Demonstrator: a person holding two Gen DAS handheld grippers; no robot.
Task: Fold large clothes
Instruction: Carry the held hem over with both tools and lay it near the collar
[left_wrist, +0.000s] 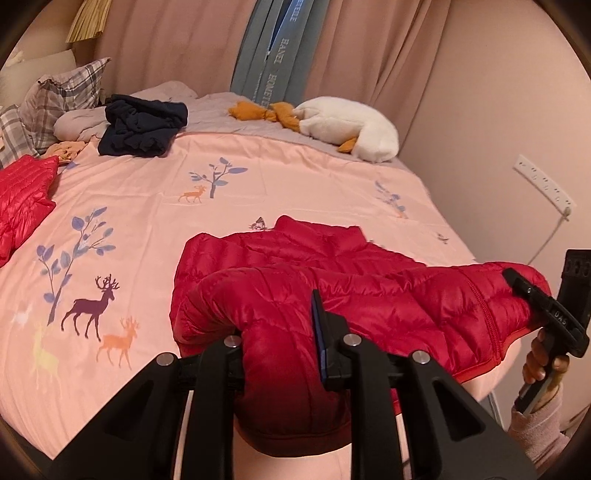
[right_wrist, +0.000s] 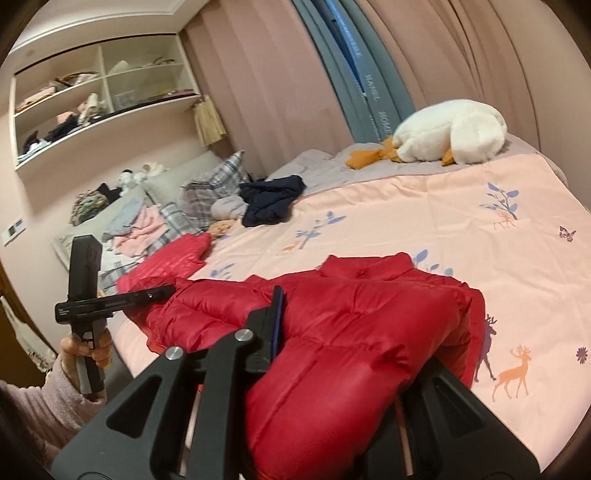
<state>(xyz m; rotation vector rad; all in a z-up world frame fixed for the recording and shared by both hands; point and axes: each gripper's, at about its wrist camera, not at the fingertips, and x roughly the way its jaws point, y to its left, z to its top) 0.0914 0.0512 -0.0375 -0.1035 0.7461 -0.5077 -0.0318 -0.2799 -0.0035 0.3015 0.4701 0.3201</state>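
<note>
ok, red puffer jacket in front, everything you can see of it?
The red jacket is shiny, quilted and puffy, with a stand-up collar pointing away and a seam down one side. It lies on the pink bedspread, its near end lifted and bunched. The left hand-held gripper and right hand-held gripper each pinch a near corner.

Red jacket glossy quilted cloth; bedspread matt printed cotton.
</note>
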